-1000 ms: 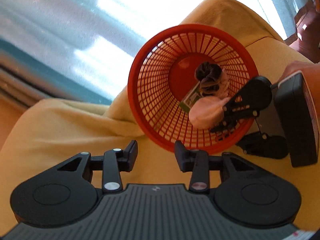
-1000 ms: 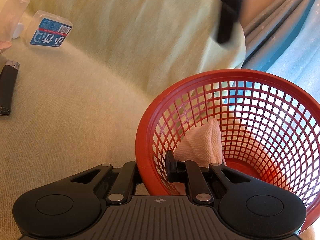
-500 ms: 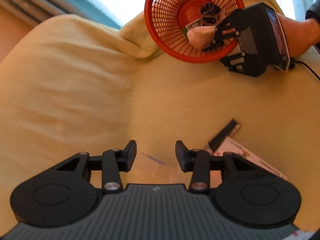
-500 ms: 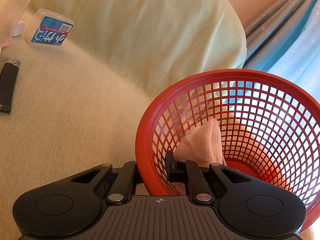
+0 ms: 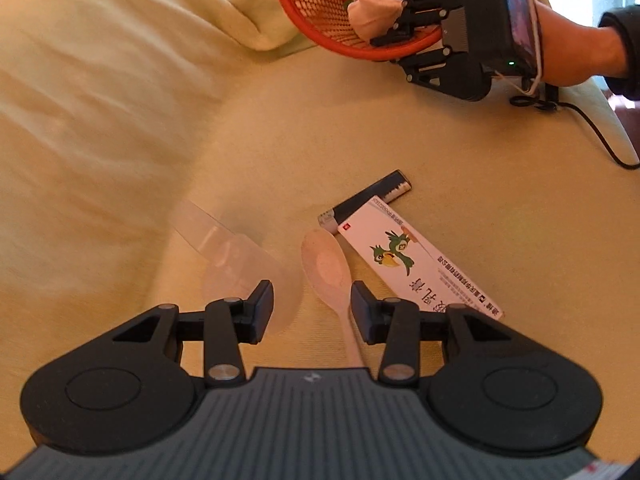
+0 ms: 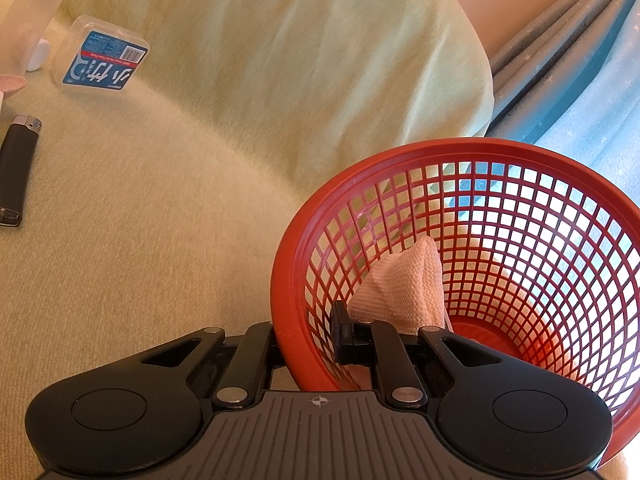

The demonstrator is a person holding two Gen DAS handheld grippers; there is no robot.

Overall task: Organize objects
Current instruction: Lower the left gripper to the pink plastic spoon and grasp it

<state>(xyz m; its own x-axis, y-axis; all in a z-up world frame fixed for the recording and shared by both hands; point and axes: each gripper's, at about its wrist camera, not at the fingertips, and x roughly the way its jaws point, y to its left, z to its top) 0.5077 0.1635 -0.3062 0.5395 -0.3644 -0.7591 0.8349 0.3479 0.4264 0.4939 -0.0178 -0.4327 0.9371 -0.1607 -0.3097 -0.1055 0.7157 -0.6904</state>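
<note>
My left gripper (image 5: pixel 312 300) has swung from the red basket (image 6: pixel 500 152) down over the pink spoon (image 5: pixel 326 268) on the bed, jaws part-open and empty, next pick; right gripper (image 6: pixel 308 340) clamps the basket rim.

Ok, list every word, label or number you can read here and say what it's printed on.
White carton: green bird picture and large green characters at its near end, cut off by the gripper; fine print too small.
Clear plastic box, blue label: large white characters and a barcode, upside down, unreadable.
Lighter: no text.
</note>
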